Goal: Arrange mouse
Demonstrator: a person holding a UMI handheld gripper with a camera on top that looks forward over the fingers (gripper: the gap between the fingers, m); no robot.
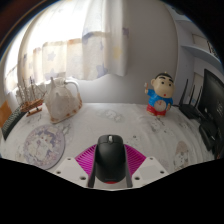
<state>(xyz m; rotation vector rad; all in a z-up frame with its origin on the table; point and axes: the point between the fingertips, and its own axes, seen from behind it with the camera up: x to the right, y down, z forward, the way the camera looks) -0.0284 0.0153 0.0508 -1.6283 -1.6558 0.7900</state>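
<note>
Gripper view shows the mouse (110, 157), black, between the two fingers of the tool (110, 172), whose magenta pads (86, 158) flank its sides; whether they actually press on it cannot be told. The mouse sits at the near edge of the white worktop (120, 125), with a cartoon figurine (159, 94) toward the far right and a round patterned mat (44, 144) at the left. The step looks like carrying or placing; next likely comes lowering it square onto the worktop.
</note>
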